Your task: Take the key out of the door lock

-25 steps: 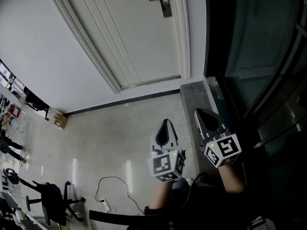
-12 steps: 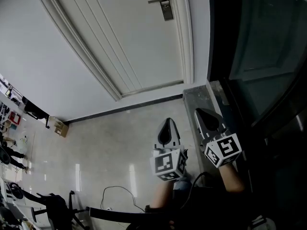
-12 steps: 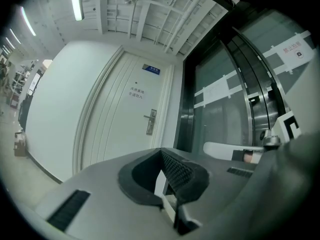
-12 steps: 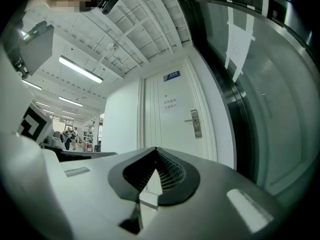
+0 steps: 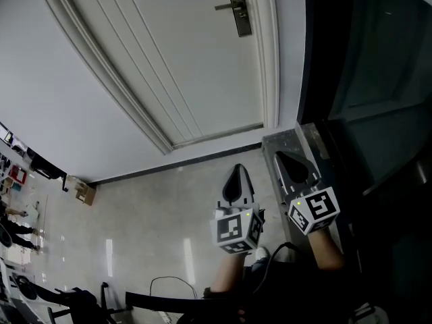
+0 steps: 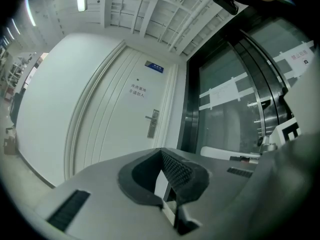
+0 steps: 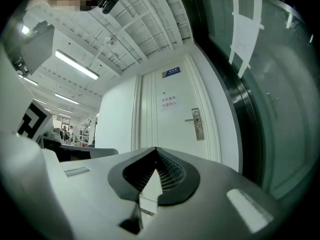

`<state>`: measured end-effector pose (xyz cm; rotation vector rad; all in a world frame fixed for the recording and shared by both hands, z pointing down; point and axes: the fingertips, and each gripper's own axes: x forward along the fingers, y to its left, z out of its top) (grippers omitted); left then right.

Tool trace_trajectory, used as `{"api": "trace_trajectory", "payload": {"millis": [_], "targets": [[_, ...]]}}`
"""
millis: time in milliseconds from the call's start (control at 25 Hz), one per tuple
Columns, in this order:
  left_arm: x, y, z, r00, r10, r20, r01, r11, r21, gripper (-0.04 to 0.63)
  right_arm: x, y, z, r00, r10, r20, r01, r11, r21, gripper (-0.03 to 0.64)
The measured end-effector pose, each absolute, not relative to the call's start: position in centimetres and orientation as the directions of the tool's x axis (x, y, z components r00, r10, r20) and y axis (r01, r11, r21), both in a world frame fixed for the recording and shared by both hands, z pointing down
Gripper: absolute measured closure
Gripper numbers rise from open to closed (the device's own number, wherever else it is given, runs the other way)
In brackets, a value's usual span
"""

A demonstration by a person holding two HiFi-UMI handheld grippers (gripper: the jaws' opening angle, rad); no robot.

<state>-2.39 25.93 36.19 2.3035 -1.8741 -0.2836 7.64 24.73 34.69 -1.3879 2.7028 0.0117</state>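
A white door [image 5: 182,59] stands ahead, with a metal lock plate and lever handle [image 5: 238,9] near its right edge. The same lock plate shows in the left gripper view [image 6: 152,124] and in the right gripper view [image 7: 198,124]. No key can be made out at this distance. My left gripper [image 5: 235,174] and right gripper [image 5: 285,159] are held low side by side, well short of the door. Both point toward it. The left gripper [image 6: 162,154] has its tips together and holds nothing. So does the right gripper [image 7: 156,151].
A dark glass wall [image 5: 378,59] runs along the right, above a grey stone sill [image 5: 283,144]. A small cardboard box [image 5: 84,193] sits by the white wall at left. A cable [image 5: 169,282] and a chair base lie on the glossy floor behind.
The view has drawn nearer the door: the lock plate sits lower and further right in the head view. Both grippers keep the same pose and stay shut.
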Motion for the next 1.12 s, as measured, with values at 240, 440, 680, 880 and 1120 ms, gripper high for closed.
{"api": "trace_trajectory", "payload": {"millis": [240,440,680,880,1120], "targets": [[-4.7,22.3,37.0,0.208,-0.977,-0.039,-0.943,-0.211,0.258,0.595,5.8,21.5,35.1,-0.559,-0.824,-0.091,-0.825,0.564,-0.038,0.617],[-4.9,19.7,38.1,0.226,-0.974,-0.024,-0.937,-0.224,0.267,0.595,5.7,18.8,36.1,-0.543,-0.837,-0.072,-0.837,0.546,-0.041,0.617],[-6.1,15.7,38.6,0.212,-0.977,-0.033,-0.942,-0.213,0.258,0.595,5.0,14.6,36.3,-0.562,-0.824,-0.074,-0.824,0.565,-0.036,0.617],[-5.9,11.5,37.7,0.202,-0.979,-0.038,-0.946,-0.206,0.25,0.595,4.4,10.1,35.6,-0.58,-0.811,-0.08,-0.811,0.584,-0.035,0.617],[-5.4,6.0,37.4,0.187,-0.981,-0.043,-0.95,-0.192,0.245,0.595,4.8,4.6,35.4,-0.598,-0.797,-0.084,-0.798,0.602,-0.028,0.617]]}}
